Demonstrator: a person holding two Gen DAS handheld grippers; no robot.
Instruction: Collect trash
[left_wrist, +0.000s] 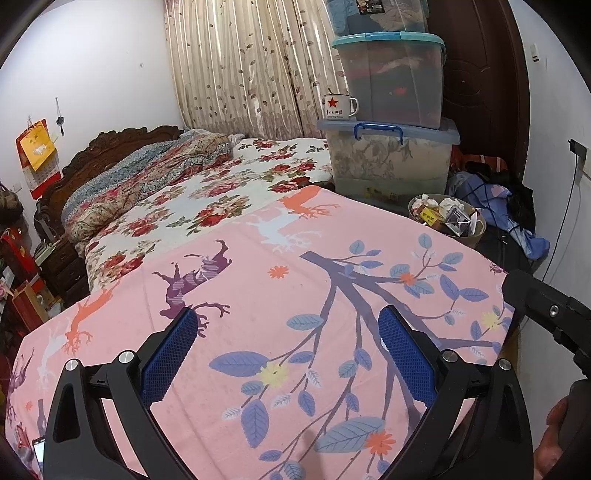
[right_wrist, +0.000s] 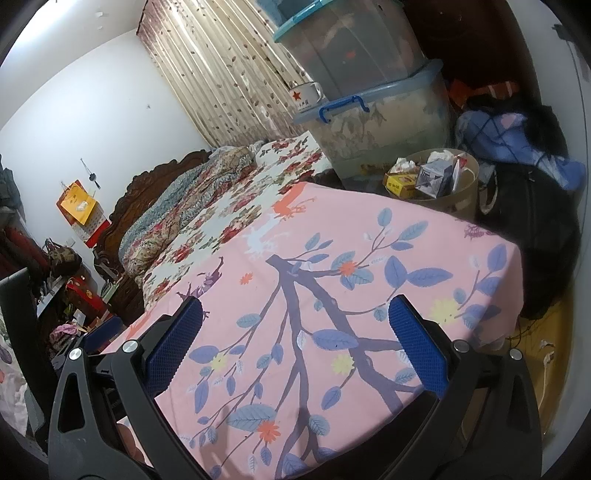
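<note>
A tan round trash bin (left_wrist: 469, 240) stands past the far right corner of the pink patterned tabletop (left_wrist: 288, 295). It holds crumpled tissues, a yellow box (left_wrist: 430, 218) and a grey-white carton (left_wrist: 458, 219). In the right wrist view the bin (right_wrist: 458, 199) shows with the yellow box (right_wrist: 400, 184) and the carton (right_wrist: 436, 179) on top. My left gripper (left_wrist: 288, 332) is open and empty over the tabletop. My right gripper (right_wrist: 295, 328) is open and empty over the same cloth (right_wrist: 332, 295). No loose trash shows on the cloth.
Stacked clear storage boxes (left_wrist: 391, 158) with a white enamel mug (left_wrist: 338, 107) stand behind the table. A bed with floral bedding (left_wrist: 207, 192) lies to the left. Blue clothes and a dark bag (right_wrist: 528, 206) sit right of the bin.
</note>
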